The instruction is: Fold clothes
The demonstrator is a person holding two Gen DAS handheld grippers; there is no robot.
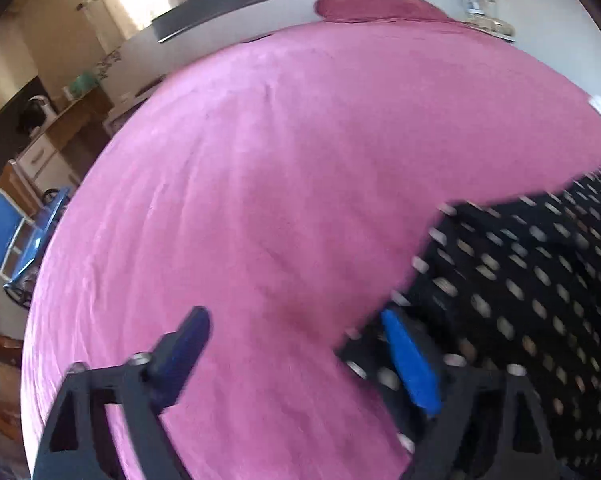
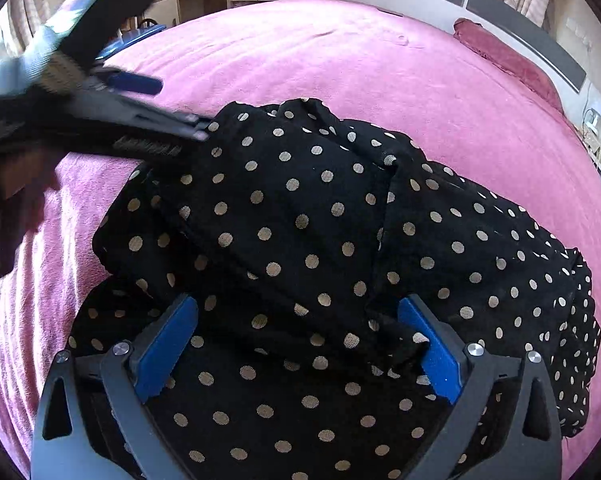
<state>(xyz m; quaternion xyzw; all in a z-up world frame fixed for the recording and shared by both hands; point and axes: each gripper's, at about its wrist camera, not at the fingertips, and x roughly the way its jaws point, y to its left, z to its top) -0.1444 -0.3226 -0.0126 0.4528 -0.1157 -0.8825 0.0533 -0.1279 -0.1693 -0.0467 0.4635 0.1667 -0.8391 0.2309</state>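
Thin, limp dotted garment (image 2: 300, 240) lies bunched on the bed (image 2: 340, 48). Right gripper (image 2: 296, 344) gapes above it; left gripper (image 1: 300, 356) gapes beside its edge. Judged light and slippery, best pinched at a hem.

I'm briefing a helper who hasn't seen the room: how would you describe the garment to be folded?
Start from the big bed with the pink fuzzy cover. On its near side lies a crumpled black garment with cream polka dots, bunched in folds. It is the only dark, patterned thing on the bed; the maroon pillow at the head end is plain.
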